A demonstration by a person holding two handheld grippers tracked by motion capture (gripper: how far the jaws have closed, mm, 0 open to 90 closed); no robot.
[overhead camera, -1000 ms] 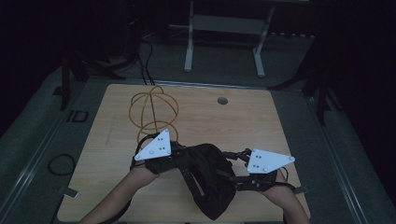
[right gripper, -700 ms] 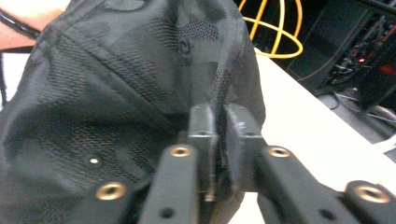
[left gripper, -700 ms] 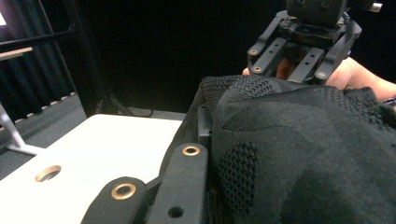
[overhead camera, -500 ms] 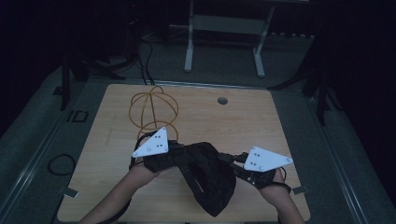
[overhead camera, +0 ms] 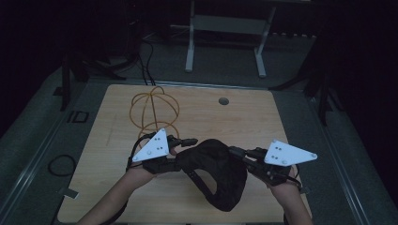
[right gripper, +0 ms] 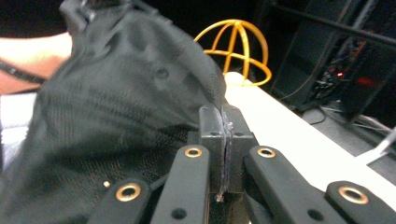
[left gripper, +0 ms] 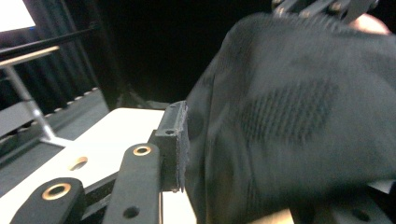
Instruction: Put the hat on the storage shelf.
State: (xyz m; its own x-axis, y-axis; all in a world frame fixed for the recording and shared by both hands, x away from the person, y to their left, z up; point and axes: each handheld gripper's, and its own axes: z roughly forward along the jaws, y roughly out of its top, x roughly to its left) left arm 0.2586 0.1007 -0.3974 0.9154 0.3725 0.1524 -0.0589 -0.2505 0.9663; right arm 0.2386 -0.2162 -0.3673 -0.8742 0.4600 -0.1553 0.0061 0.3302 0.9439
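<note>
Hiding left gripper (overhead camera: 190, 140) jaw state, black garment (overhead camera: 216, 173), right gripper (right gripper: 223, 122) clamped on it.

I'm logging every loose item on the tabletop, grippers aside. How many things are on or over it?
2. A black garment is held between both grippers near the table's front edge, and an orange wire basket stands behind the left gripper. The garment may hide something beneath it.

A black fabric garment (overhead camera: 213, 176) with a mesh-textured patch hangs bunched between the two grippers above the near part of the wooden table (overhead camera: 244, 117), its lower fold drooping toward the near edge.
</note>
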